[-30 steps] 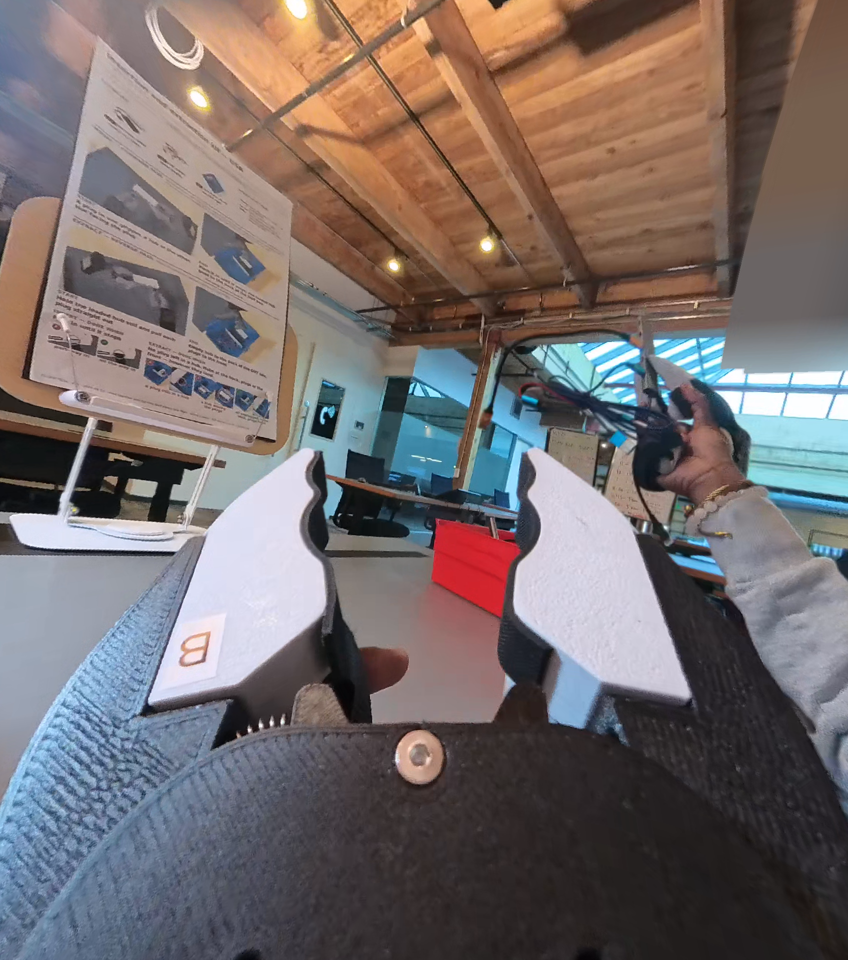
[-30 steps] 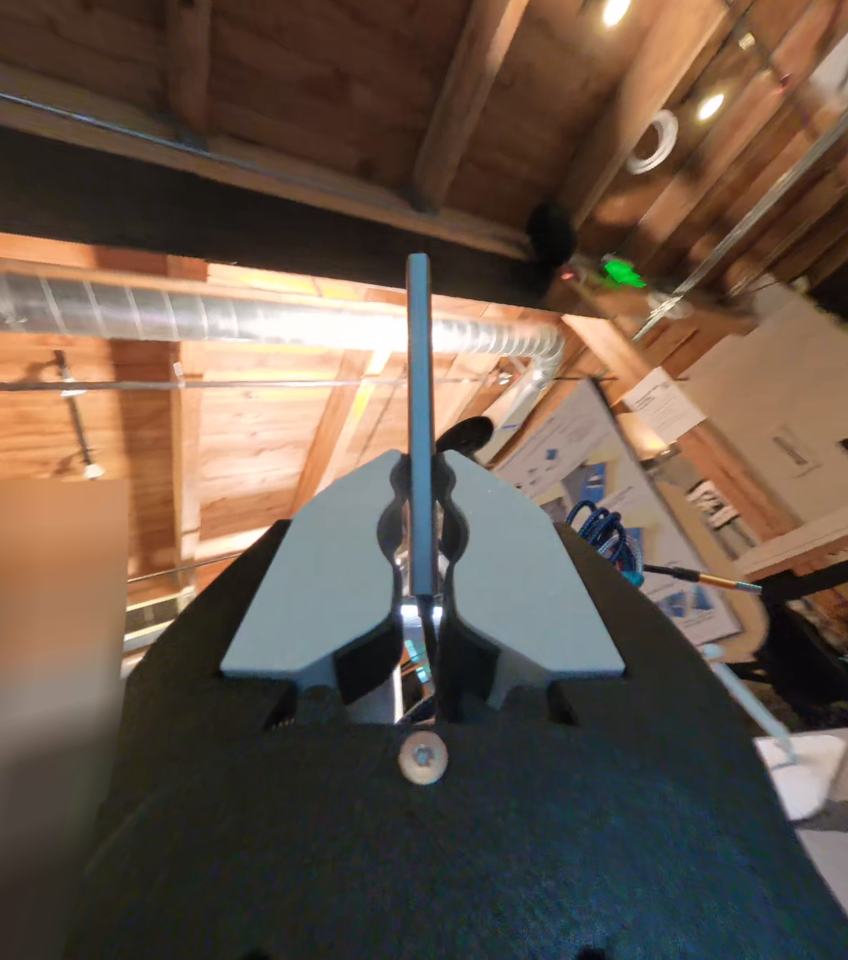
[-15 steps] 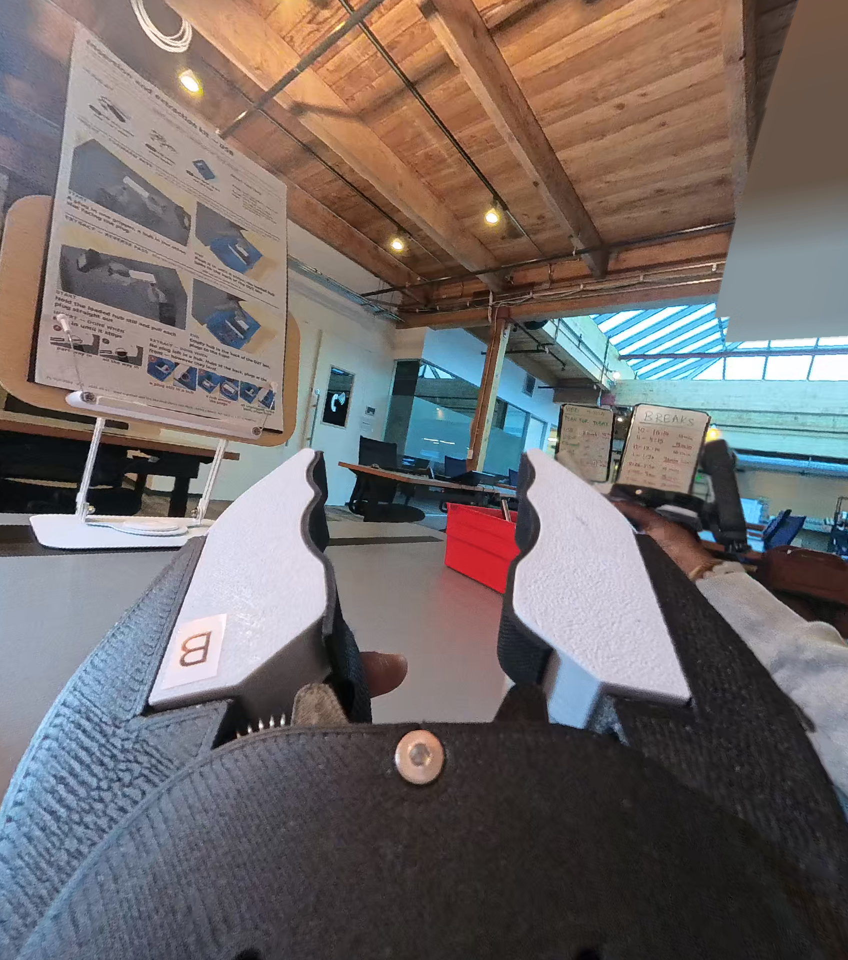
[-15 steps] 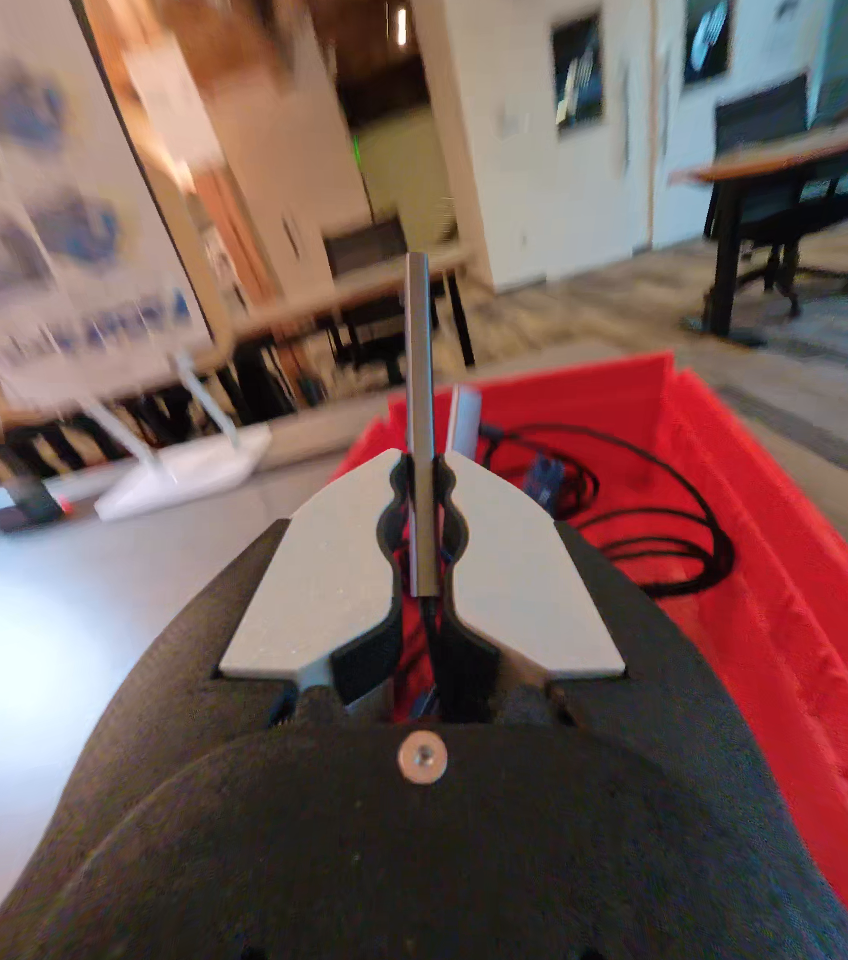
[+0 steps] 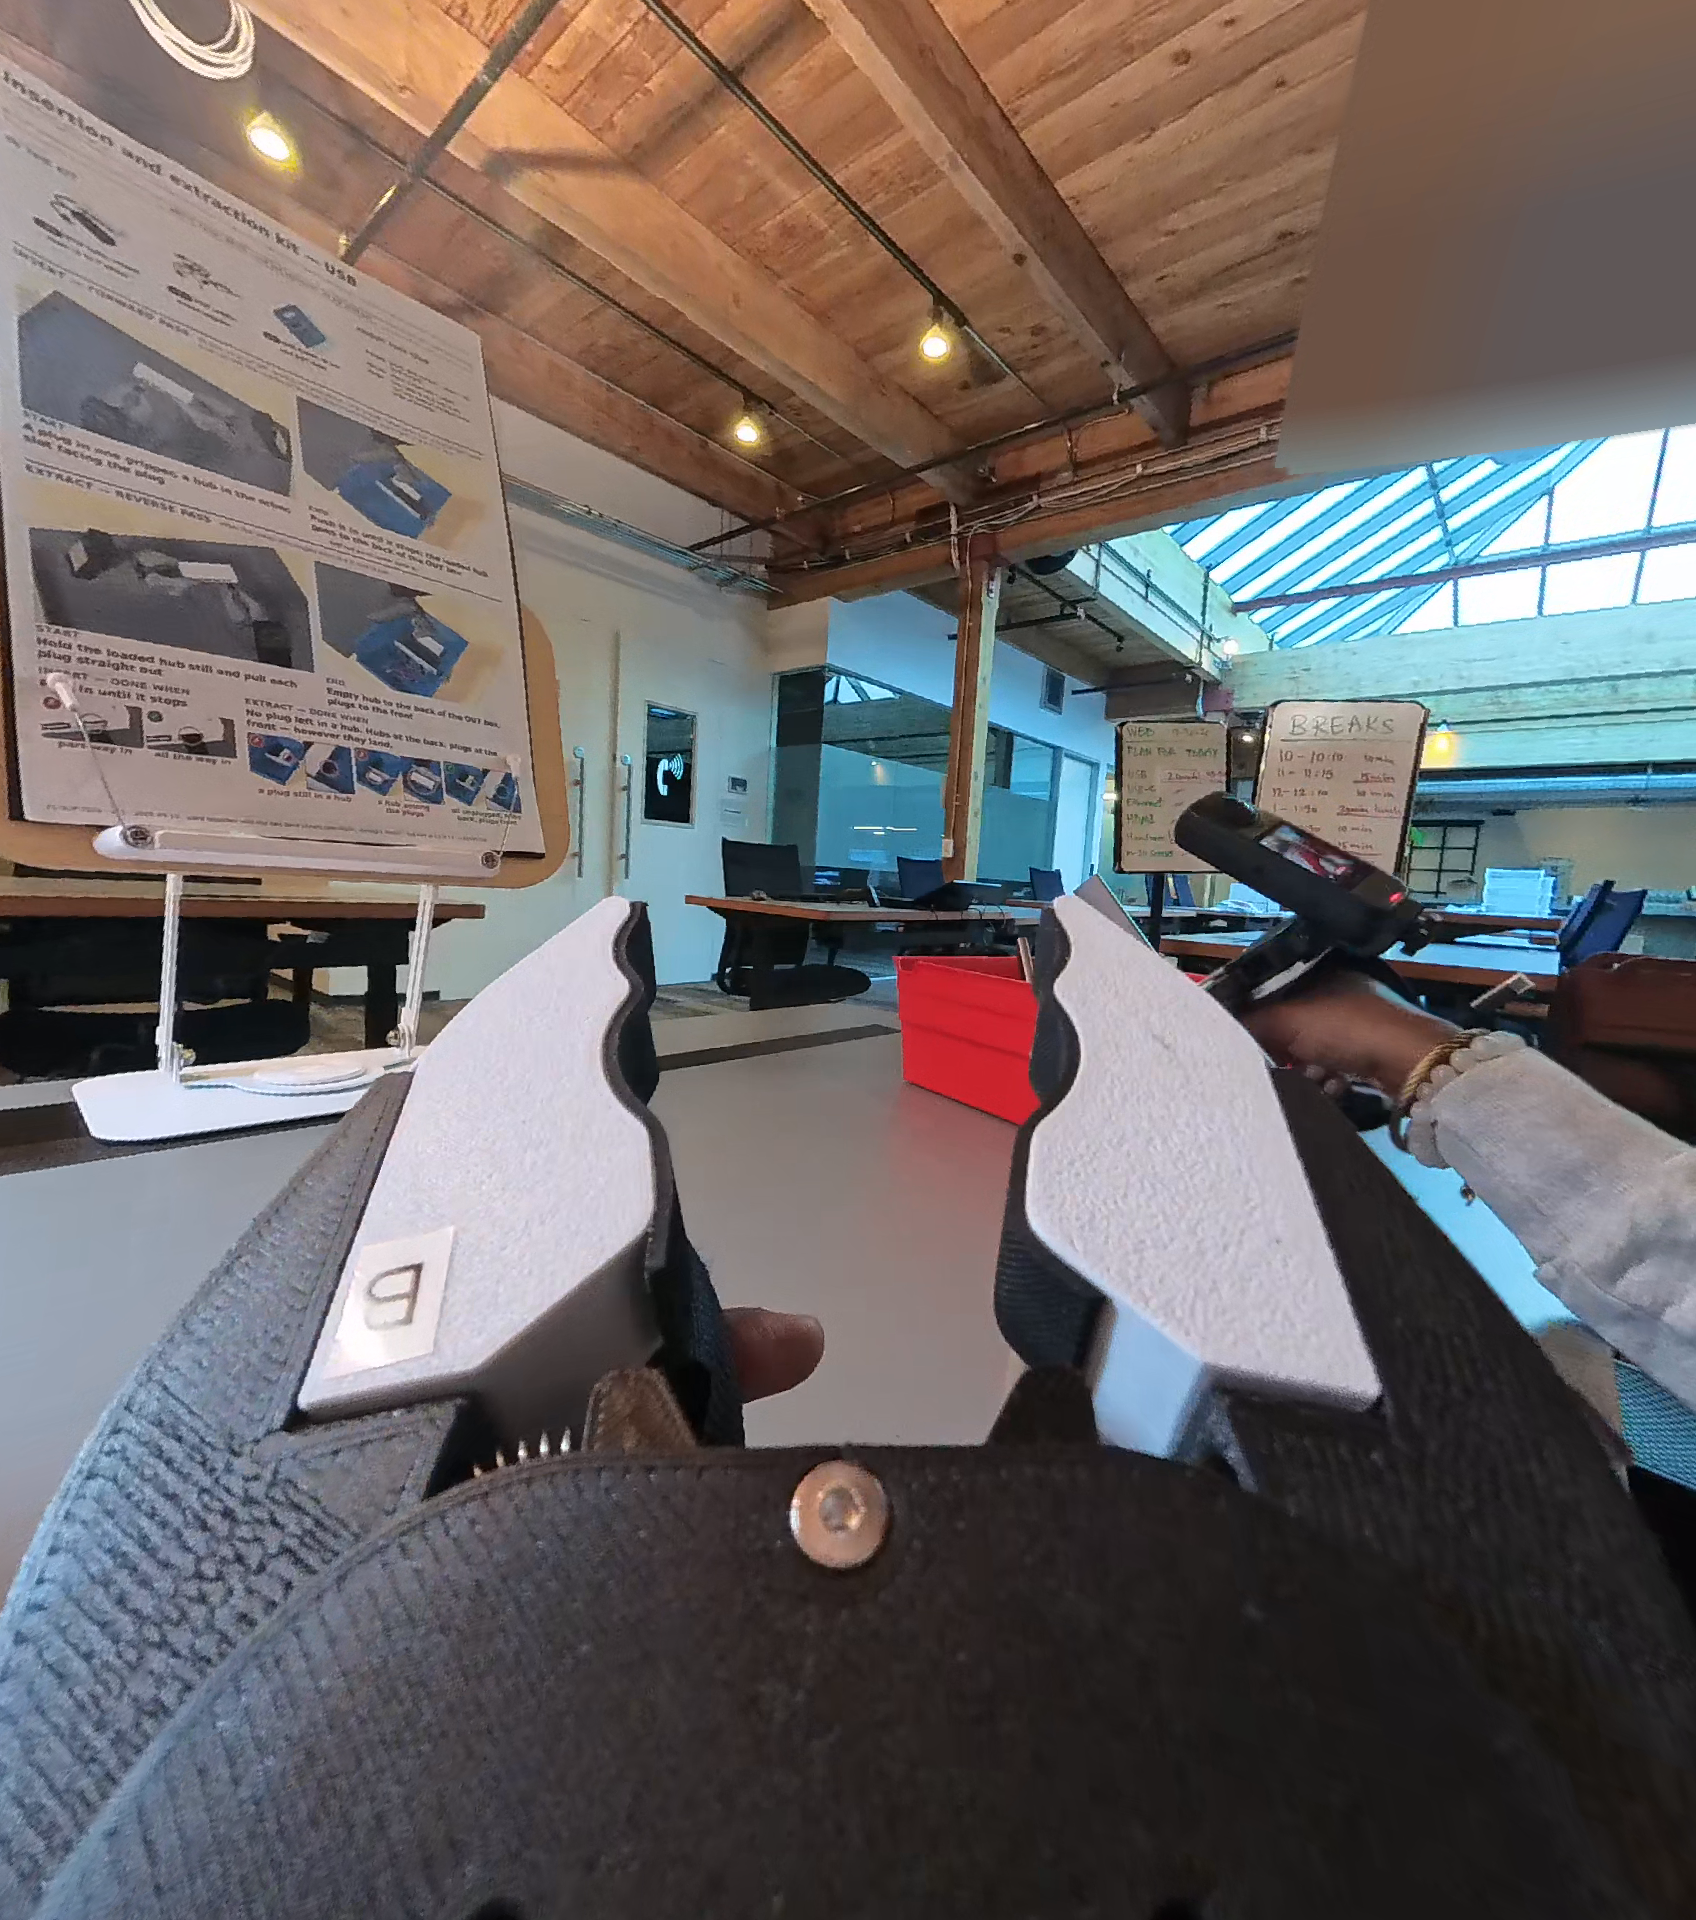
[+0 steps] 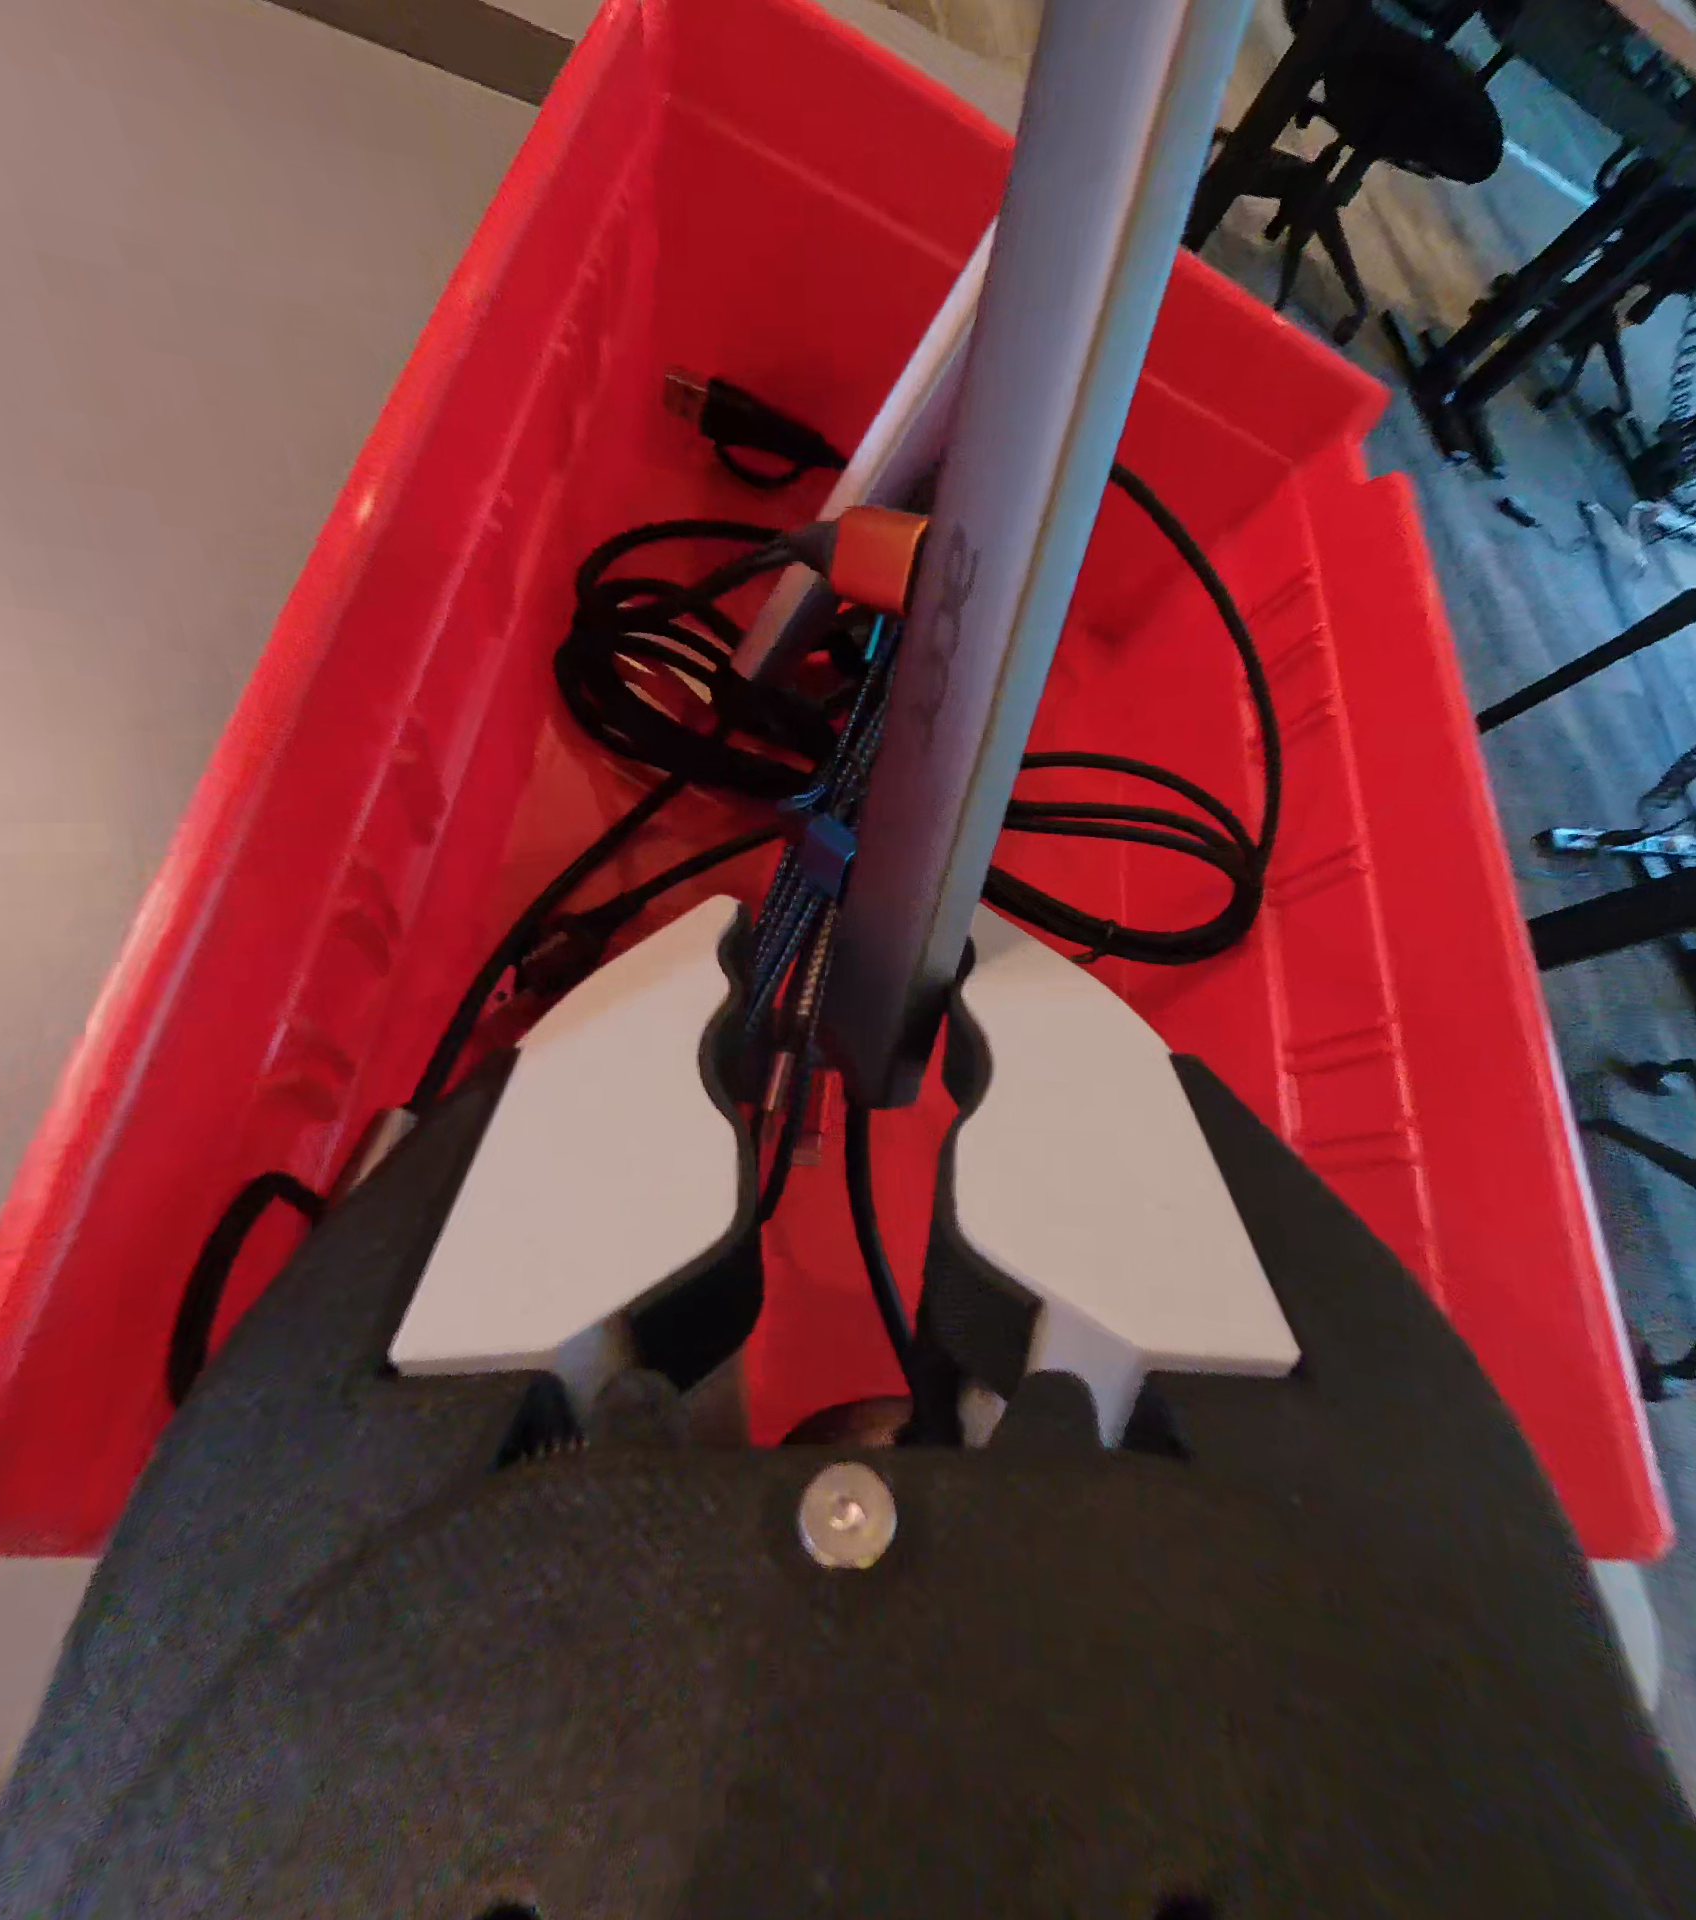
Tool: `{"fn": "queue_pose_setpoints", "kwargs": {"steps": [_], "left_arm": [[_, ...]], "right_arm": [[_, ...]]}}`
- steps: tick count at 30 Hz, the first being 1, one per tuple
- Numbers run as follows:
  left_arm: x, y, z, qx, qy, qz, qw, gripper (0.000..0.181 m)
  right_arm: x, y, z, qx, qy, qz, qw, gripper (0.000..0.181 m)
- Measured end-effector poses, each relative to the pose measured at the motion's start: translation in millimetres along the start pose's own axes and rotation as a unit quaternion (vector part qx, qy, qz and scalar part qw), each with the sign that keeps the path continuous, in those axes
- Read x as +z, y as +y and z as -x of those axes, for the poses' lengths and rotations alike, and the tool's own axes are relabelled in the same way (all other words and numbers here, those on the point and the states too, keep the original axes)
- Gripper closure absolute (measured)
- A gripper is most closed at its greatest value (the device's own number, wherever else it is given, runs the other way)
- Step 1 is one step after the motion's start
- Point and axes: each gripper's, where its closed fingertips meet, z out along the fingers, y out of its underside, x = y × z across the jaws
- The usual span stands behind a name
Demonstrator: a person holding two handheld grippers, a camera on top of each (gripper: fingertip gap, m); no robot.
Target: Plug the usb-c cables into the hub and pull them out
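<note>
My right gripper (image 6: 849,935) hangs over a red bin (image 6: 470,582) with its jaws spread. The grey hub (image 6: 1020,520) stands between them and leans on the right finger (image 6: 1083,1143). Braided cables (image 6: 813,935) with an orange plug (image 6: 875,556) and a blue clip (image 6: 828,847) hang beside the hub. A second grey slab (image 6: 875,457) lies behind it in the bin. My left gripper (image 5: 844,935) is open and empty above the grey table (image 5: 823,1174). The left wrist view shows the right gripper (image 5: 1280,966) in a hand at the bin (image 5: 958,1029).
Black cables (image 6: 1135,831) lie coiled on the bin floor, with a loose plug (image 6: 709,400) at the far end. An instruction sheet on a white stand (image 5: 241,499) is at the table's back left. Office chairs and desks (image 6: 1602,260) stand beyond the bin. Some 45 centimeters of space lies between my two pairs of fingers.
My right gripper swung down from pointing at the ceiling to over the red bin, and its jaws opened off the hub. My left gripper has barely moved.
</note>
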Motion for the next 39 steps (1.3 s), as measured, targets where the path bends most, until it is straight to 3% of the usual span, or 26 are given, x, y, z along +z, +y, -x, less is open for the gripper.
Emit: {"fn": "queue_pose_setpoints", "kwargs": {"steps": [7, 9, 12, 14, 17, 20, 25, 29, 30, 32, 35, 37, 39], "left_arm": [[0.3, 0.4, -1.0, 0.004, 0.001, 0.001, 1.0, 0.111], [0.5, 0.6, -1.4, 0.005, 0.001, 0.002, 1.0, 0.111], [0.4, 0.7, -2.3, 0.009, 0.003, 0.002, 1.0, 0.111], [0.4, 0.7, -2.9, 0.01, 0.004, 0.002, 1.0, 0.112], [0.1, 0.0, -2.8, 0.011, 0.003, 0.0, 1.0, 0.112], [0.4, 0.8, -3.5, 0.015, 0.003, 0.003, 1.0, 0.112], [1.8, 3.4, -6.7, 0.03, 0.006, 0.011, 0.999, 0.112], [2.3, 4.5, -6.5, 0.03, 0.006, 0.014, 0.999, 0.112], [2.1, 4.0, -6.1, 0.029, 0.005, 0.013, 0.999, 0.112], [1.7, 3.4, -5.6, 0.027, 0.004, 0.011, 1.0, 0.112], [1.6, 3.2, -5.1, 0.025, 0.004, 0.01, 1.0, 0.112], [1.7, 3.2, -5.1, 0.025, 0.003, 0.01, 1.0, 0.113], [1.7, 3.4, -5.2, 0.026, 0.004, 0.011, 1.0, 0.113]], "right_arm": [[-20.7, -4.1, -1.1, 0.002, 0.002, -0.003, 1.0, 0.138], [-39.6, -4.4, -8.8, 0.032, -0.01, -0.01, 0.999, 0.126], [-86.5, -2.8, -53.7, 0.107, 0.009, -0.051, 0.993, 0.12], [-113.5, 19.7, -90.0, 0.141, 0.028, -0.025, 0.989, 0.121], [-132.5, 82.4, -132.4, 0.178, 0.066, 0.092, 0.977, 0.116], [-117.8, 106.6, -118.8, 0.239, -0.04, 0.112, 0.964, 0.125], [-94.2, 154.9, -80.6, 0.212, -0.138, 0.222, 0.942, 0.121], [-91.5, 149.5, -65.4, 0.1, -0.17, 0.208, 0.958, 0.125], [-88.6, 153.0, -66.2, 0.075, -0.159, 0.217, 0.96, 0.13], [-80.9, 161.6, -67.2, 0.021, -0.14, 0.23, 0.963, 0.157], [-72.6, 157.2, -72.8, -0.023, -0.112, 0.202, 0.973, 0.165], [-76.0, 131.2, -79.1, -0.031, -0.087, 0.139, 0.986, 0.166], [-83.5, 80.7, -86.2, -0.054, -0.05, 0.015, 0.997, 0.168]]}}
